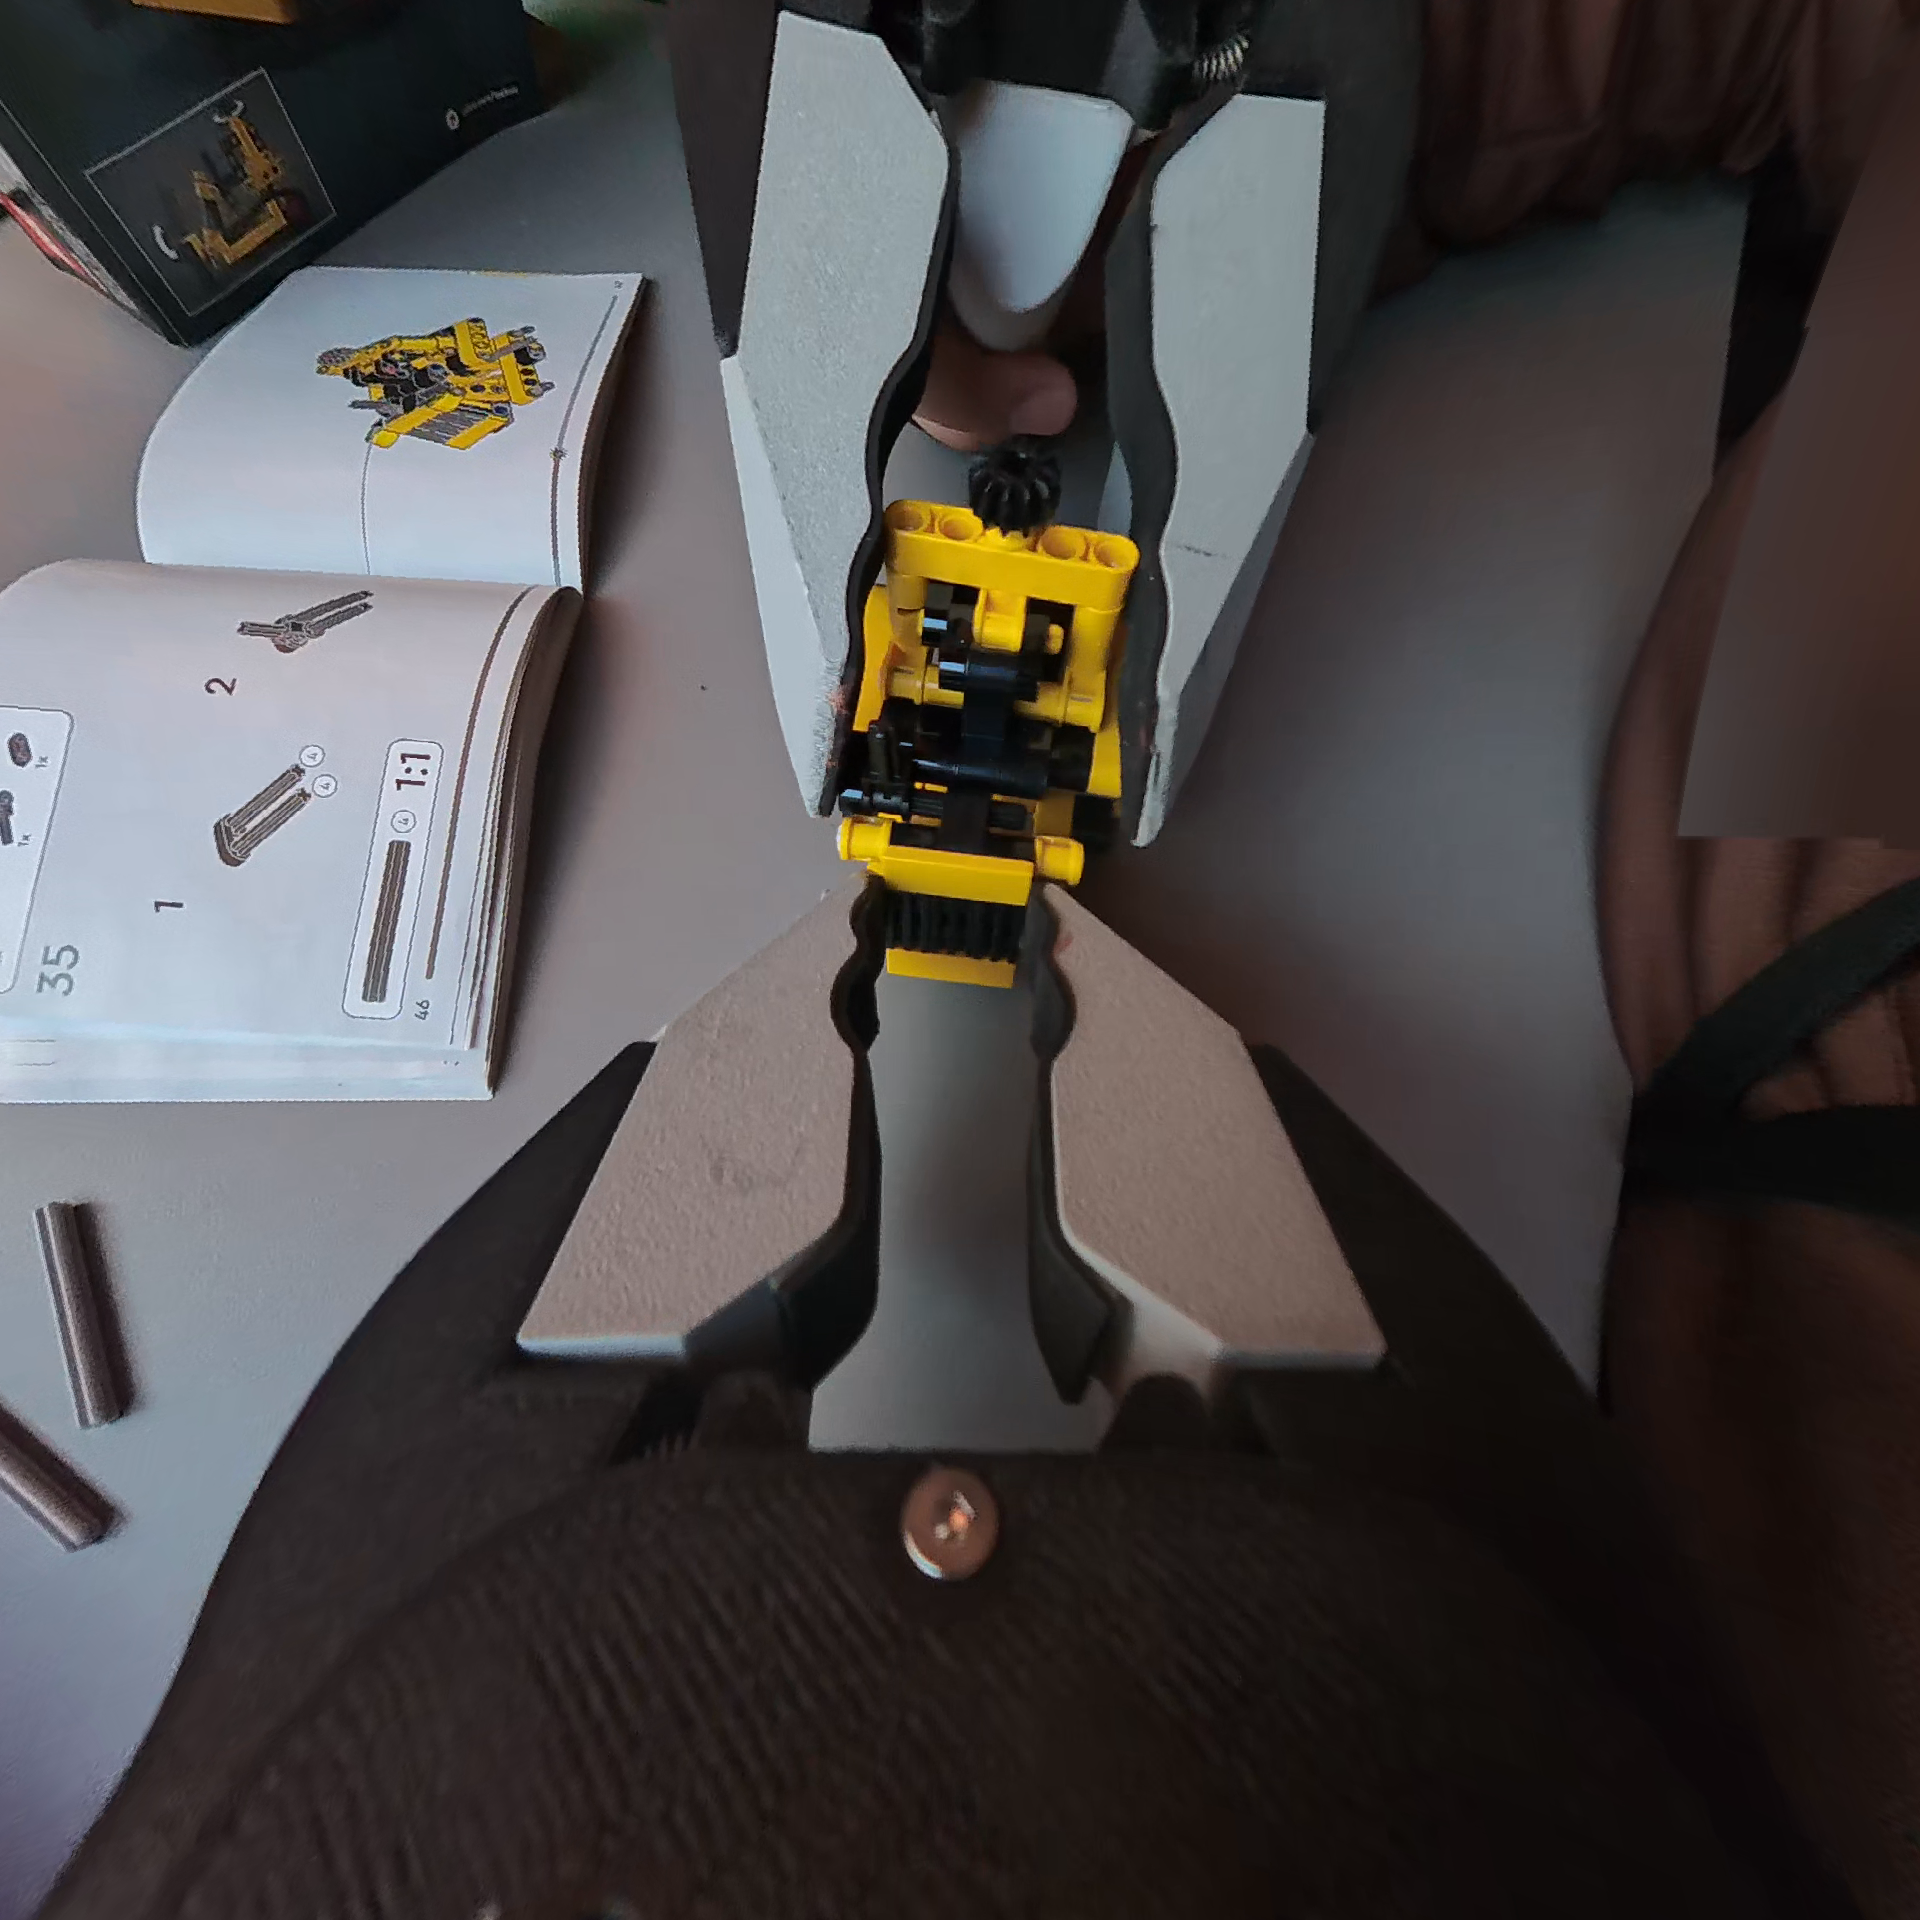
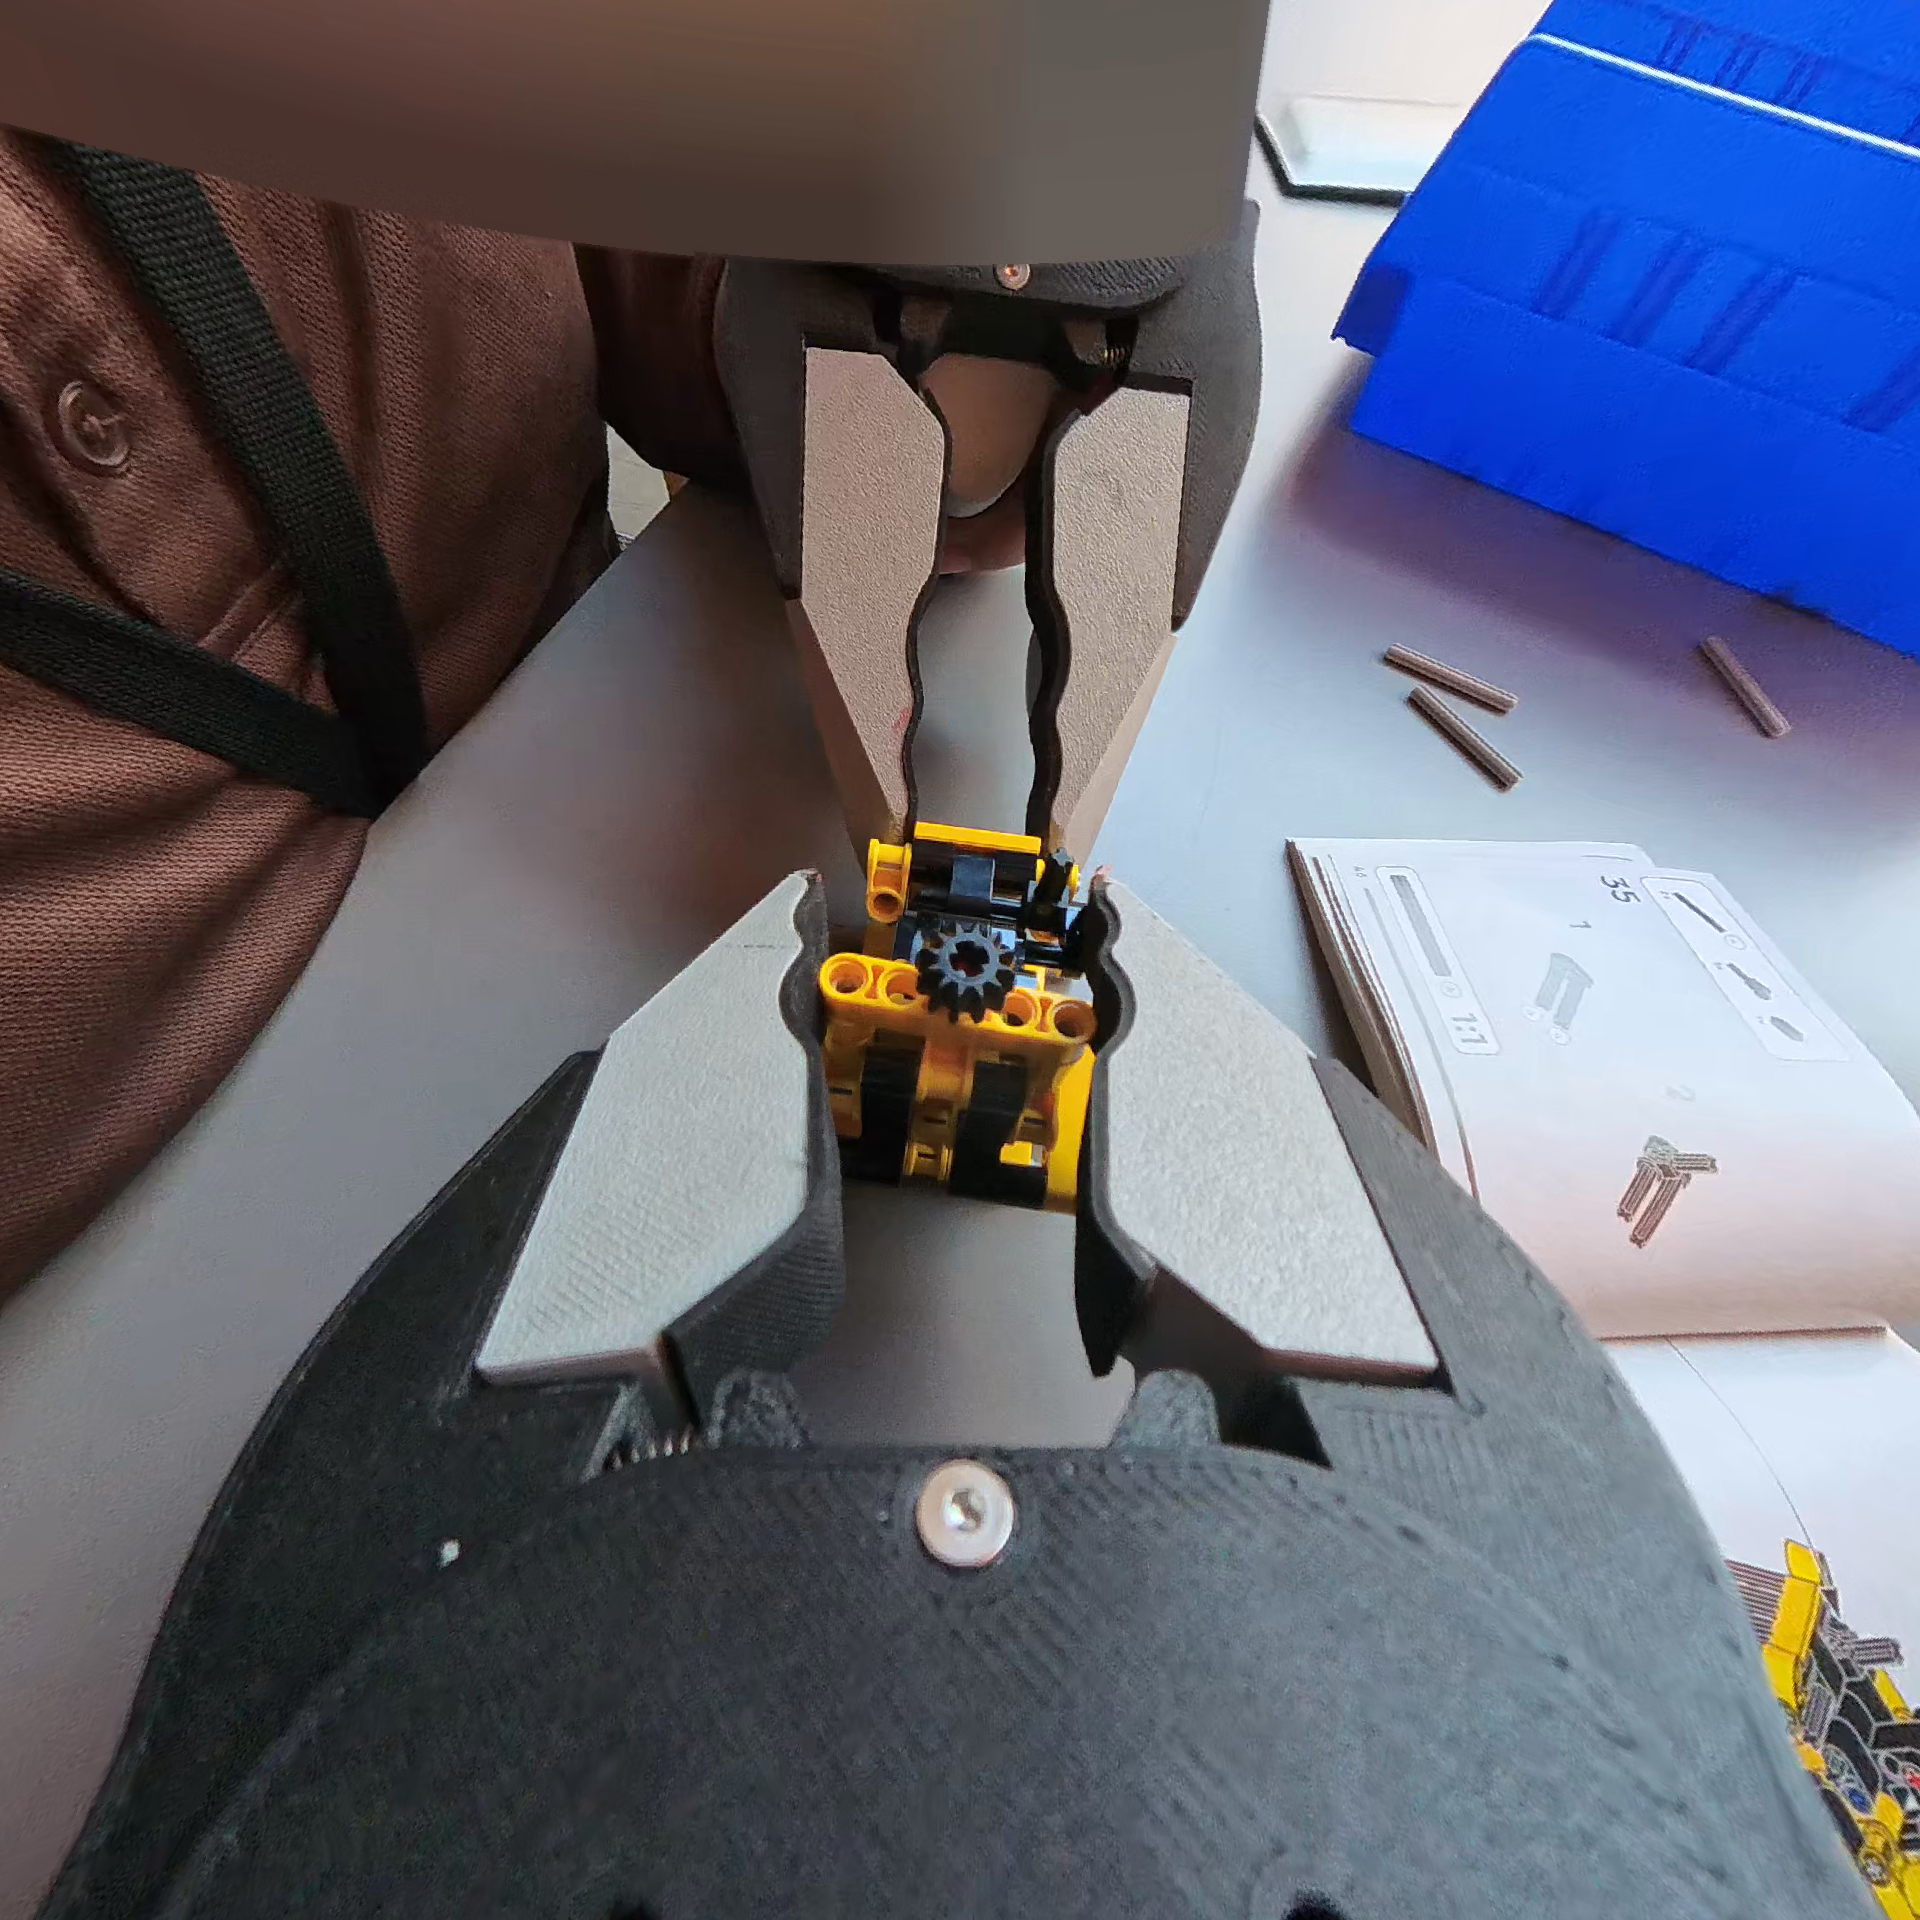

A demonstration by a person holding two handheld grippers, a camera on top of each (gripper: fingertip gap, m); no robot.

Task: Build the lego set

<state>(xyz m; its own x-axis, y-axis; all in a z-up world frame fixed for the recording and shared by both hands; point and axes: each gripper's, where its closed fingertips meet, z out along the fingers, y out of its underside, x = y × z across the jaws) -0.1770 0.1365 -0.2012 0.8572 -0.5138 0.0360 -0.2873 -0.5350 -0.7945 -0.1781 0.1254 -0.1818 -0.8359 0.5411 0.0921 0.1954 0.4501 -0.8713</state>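
A yellow and black lego model (image 1: pixel 997 665) is held above the grey table (image 1: pixel 1403 623) between both grippers. My left gripper (image 1: pixel 951 930) is shut on its near end, a yellow plate with a black grille. My right gripper (image 1: pixel 982 821) comes from the opposite side and is shut on the model's yellow frame. In the right wrist view, the right gripper (image 2: pixel 956 925) clamps the model (image 2: pixel 956 1101) by its sides, and the left gripper (image 2: pixel 977 831) holds the far end. A black gear (image 2: pixel 966 966) sits on the frame's end, also seen in the left wrist view (image 1: pixel 1013 483).
An open instruction booklet (image 1: pixel 260 831) lies left of the grippers, with a dark set box (image 1: pixel 208 156) behind it. Brown axle rods (image 1: pixel 81 1314) lie loose on the table (image 2: pixel 1449 678). A blue bin (image 2: pixel 1662 312) stands far right. A person in a brown shirt (image 2: pixel 208 520) sits close.
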